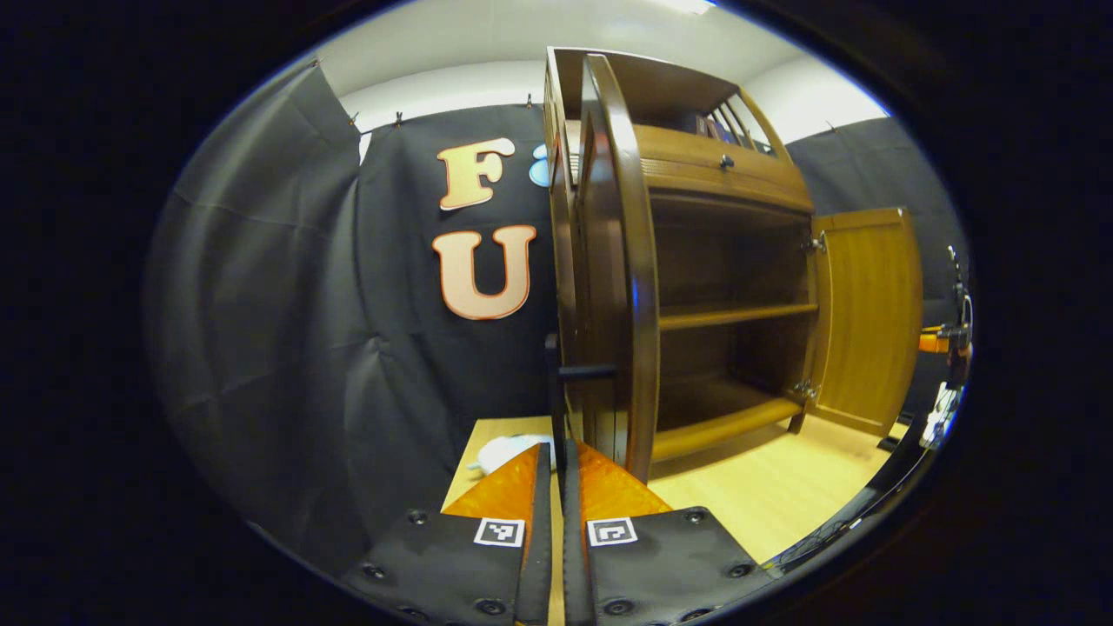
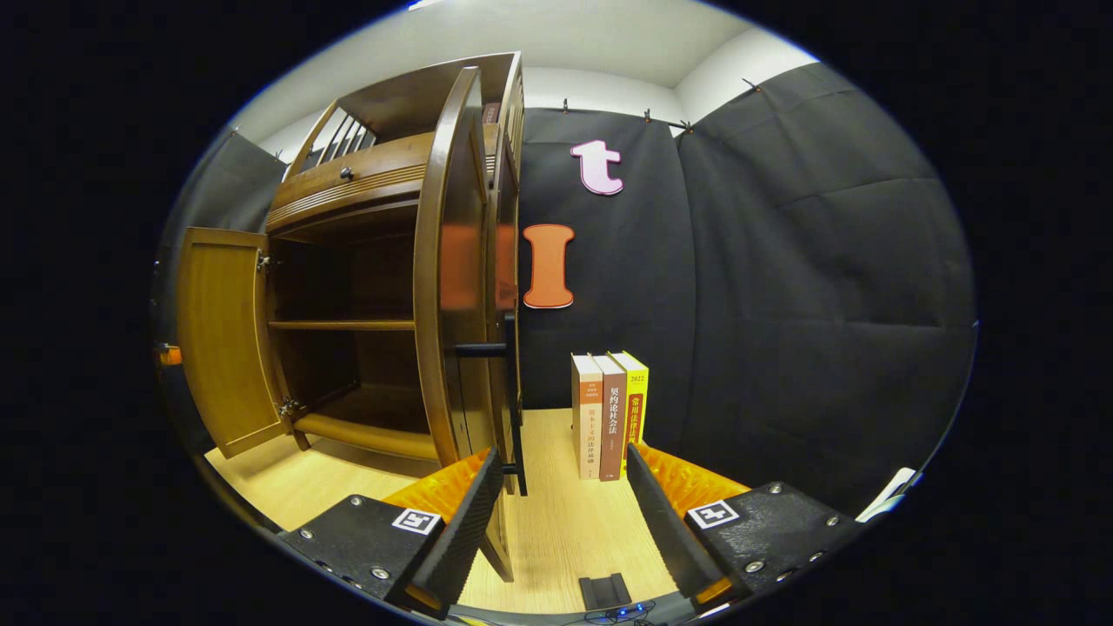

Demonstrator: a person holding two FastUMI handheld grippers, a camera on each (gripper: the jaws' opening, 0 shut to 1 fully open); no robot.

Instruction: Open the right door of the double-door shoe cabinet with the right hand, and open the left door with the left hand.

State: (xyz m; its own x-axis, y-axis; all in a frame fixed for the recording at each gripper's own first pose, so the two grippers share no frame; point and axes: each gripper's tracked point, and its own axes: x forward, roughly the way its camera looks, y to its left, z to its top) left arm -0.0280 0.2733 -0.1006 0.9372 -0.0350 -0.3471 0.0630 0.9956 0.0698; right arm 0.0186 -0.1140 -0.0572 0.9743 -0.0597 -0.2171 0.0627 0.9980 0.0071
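Your left gripper (image 1: 556,469) has its fingers (image 1: 541,487) pinched on the black bar handle (image 1: 557,409) of the cabinet's left door (image 1: 619,287), which stands swung out edge-on just ahead of the camera. On the light wood tabletop (image 1: 765,504) left of the fingers lies a small white object (image 1: 504,452), too blurred to name. Past the door edge, the shoe cabinet (image 1: 722,165) shows its interior, with 1 middle shelf (image 1: 739,315) and a bottom board. On the far side, the right door (image 1: 869,317) hangs wide open on 2 hinges.

Your right gripper (image 2: 561,487) has its fingers (image 2: 474,500) spread apart and holding nothing. The left one sits just beside the lower end of the right door's black handle (image 2: 511,391); whether it touches cannot be told. That door (image 2: 452,261) is edge-on and open. Between the fingers, farther back on the tabletop (image 2: 556,522), 3 upright books (image 2: 609,413) stand together against the black cloth wall (image 2: 783,261). Beyond the door, the cabinet's shelf (image 2: 343,324) and the opened left door (image 2: 222,335) are visible.
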